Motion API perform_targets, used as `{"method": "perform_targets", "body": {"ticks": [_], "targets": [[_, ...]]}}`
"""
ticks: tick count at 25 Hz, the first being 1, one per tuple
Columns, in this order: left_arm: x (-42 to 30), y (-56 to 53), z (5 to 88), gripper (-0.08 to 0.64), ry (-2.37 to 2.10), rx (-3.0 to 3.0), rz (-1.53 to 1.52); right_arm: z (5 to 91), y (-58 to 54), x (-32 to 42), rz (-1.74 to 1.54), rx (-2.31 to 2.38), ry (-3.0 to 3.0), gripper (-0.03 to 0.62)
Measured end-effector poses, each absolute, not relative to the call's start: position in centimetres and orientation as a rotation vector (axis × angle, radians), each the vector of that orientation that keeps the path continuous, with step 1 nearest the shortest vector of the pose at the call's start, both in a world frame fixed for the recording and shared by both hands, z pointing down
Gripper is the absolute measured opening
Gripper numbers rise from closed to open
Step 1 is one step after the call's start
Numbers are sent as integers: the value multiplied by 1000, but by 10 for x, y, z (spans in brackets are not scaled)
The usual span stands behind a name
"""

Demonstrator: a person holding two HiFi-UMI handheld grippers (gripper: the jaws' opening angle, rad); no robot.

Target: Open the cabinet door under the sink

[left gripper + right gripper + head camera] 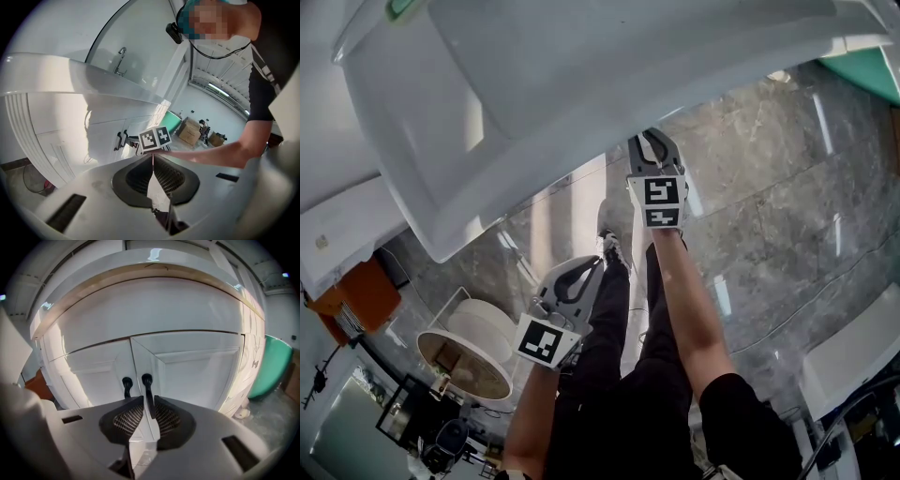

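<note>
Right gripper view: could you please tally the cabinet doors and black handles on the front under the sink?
cabinet door: 2
black handle: 2
total: 4

Left gripper point(598, 263): grey shell, black mesh pads point(133, 176), and there's the black-and-white marker cube point(542, 341).
Right gripper point(654, 136): same grey, matching cube, two marker faces showing.
Sleeve point(741, 412): short, black.
Trousers point(607, 323): black too.

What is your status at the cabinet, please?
Right gripper shut on handle. Left gripper shut, empty. Door closed. Nothing in the way.
</note>
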State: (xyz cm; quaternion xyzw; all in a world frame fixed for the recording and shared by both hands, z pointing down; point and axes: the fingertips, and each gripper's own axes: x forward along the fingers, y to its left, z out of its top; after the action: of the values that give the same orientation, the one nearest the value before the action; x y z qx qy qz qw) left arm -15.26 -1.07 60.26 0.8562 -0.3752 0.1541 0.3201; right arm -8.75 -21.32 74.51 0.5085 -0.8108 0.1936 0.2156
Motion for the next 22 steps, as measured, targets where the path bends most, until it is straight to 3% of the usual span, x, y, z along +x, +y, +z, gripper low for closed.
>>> {"method": "perform_targets", "body": {"ticks": [3,11,22], "targets": [[-152,-7,605,17,-972,2254,401,747,-214,-89,536,1411,-2246,153],[-155,-4,608,17,-958,2263,401,743,-235,-95,436,1462,-2206,97],[-146,-5,614,17,-965,2276,426,741,-197,-63,427,1701,-2045,92]]}}
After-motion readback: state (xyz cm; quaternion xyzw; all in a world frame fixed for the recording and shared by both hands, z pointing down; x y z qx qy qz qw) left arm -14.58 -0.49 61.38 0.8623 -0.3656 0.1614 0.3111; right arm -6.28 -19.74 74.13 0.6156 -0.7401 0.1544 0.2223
